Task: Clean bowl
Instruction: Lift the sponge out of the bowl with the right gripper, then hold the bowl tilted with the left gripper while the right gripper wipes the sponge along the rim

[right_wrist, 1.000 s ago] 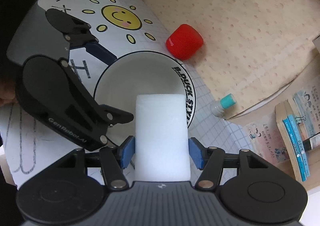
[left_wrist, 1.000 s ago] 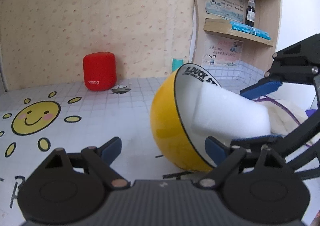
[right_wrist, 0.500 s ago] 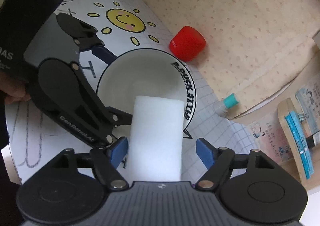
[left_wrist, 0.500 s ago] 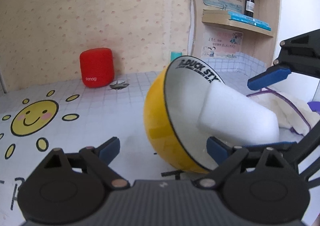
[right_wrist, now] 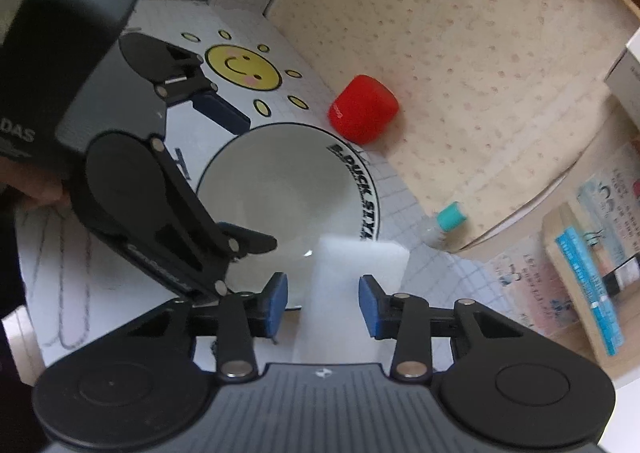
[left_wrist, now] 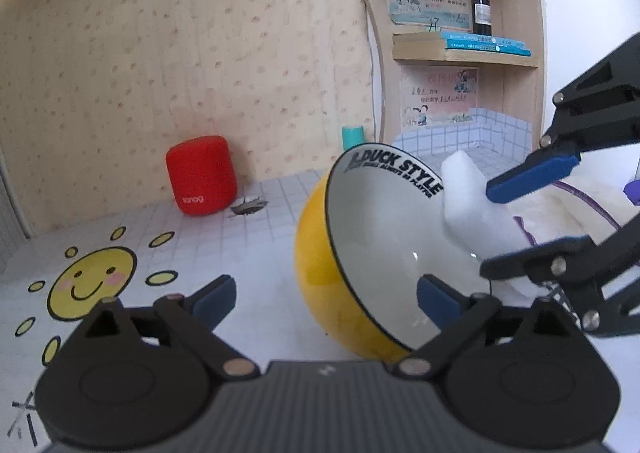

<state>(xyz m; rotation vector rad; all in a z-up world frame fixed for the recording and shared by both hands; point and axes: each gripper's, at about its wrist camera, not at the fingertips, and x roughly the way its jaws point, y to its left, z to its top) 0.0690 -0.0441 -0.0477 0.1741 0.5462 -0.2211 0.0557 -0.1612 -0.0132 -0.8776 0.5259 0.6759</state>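
The left claw [left_wrist: 324, 295], opening, straddles the tilted yellow bowl [left_wrist: 320, 277]. Only the right wrist view shows the right claw [right_wrist: 322, 301] closing on the white sponge [right_wrist: 352, 273].

Each tool is matte black: two round pivot housings flank a ribbed grey centre plate, with silver rivets at the linkage joints. The left tool [left_wrist: 324, 293] and right tool [right_wrist: 322, 295] carry blue fingertip pads. White lettering marks the left tool's arm.

Speckled beige wall [left_wrist: 200, 53], perhaps wallpapered
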